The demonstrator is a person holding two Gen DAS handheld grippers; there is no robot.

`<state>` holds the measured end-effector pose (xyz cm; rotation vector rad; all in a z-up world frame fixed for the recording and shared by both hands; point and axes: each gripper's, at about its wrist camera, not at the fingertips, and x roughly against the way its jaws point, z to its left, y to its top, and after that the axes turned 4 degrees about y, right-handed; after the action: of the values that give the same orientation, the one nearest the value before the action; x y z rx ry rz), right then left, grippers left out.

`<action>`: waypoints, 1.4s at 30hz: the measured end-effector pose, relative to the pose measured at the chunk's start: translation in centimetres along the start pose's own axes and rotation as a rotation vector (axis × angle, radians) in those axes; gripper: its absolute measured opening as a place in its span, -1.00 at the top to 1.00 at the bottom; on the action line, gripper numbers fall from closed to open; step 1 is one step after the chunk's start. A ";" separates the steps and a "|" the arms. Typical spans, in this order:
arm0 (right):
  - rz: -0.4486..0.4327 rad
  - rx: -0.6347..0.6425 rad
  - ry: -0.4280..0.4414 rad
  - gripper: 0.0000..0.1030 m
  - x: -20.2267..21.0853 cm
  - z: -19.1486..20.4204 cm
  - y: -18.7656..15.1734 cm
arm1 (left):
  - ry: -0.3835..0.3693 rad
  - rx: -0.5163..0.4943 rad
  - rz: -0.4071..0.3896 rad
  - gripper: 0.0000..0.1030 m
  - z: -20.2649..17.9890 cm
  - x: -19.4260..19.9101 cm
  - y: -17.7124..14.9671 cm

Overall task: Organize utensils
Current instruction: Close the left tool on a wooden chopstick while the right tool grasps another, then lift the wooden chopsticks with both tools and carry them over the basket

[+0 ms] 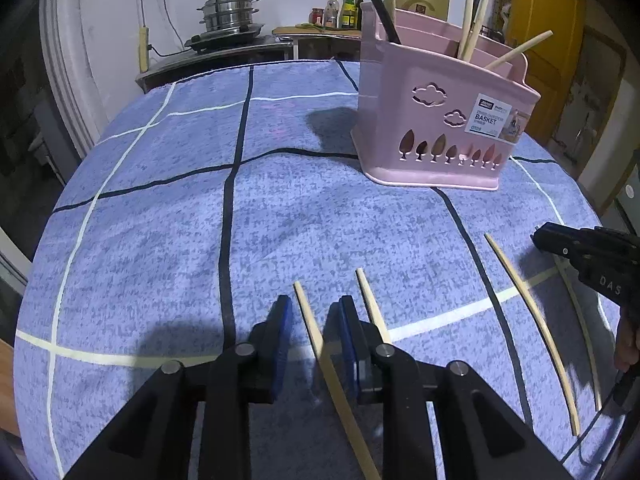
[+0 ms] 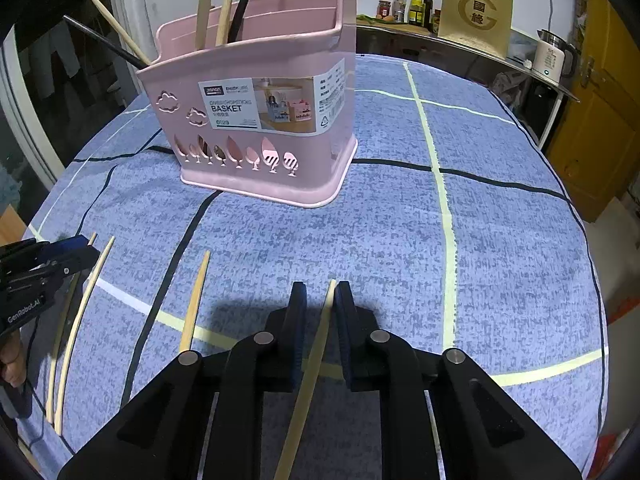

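Four loose wooden chopsticks (image 1: 532, 332) lay before pink basket (image 1: 440, 120); left gripper (image 1: 314, 326) and right gripper (image 2: 322, 312) each narrowly straddled one

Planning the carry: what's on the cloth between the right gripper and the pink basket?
Nothing: in the right wrist view, only bare blue cloth separates the right gripper from the pink basket.

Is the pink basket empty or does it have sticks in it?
Not empty. The pink basket stands upright with several chopsticks poking out its top.
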<state>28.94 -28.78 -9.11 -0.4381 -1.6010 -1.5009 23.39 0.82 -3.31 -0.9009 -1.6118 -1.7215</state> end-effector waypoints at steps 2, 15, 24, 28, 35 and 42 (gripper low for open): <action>0.000 -0.003 -0.001 0.84 0.0 0.1 0.0 | -0.004 -0.001 0.000 0.63 -0.1 -0.1 0.0; -0.004 -0.017 0.035 0.88 0.6 0.2 0.3 | -0.067 0.014 0.033 0.90 0.5 0.3 0.5; -0.080 0.000 0.059 0.90 3.9 1.2 1.8 | -0.094 0.011 -0.039 0.91 1.0 3.8 1.9; -0.120 0.001 0.070 0.91 5.4 1.5 2.6 | -0.110 0.017 -0.089 0.91 1.4 6.0 2.8; -0.179 0.002 0.086 0.91 7.5 1.8 3.5 | -0.137 0.039 -0.172 0.91 2.4 9.2 4.6; -0.222 0.008 0.097 0.91 9.2 2.2 4.0 | -0.148 0.053 -0.203 0.91 3.1 10.8 5.0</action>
<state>26.06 -28.66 0.80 -0.1833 -1.6198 -1.6537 21.33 3.78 8.44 -0.8823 -1.8939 -1.7727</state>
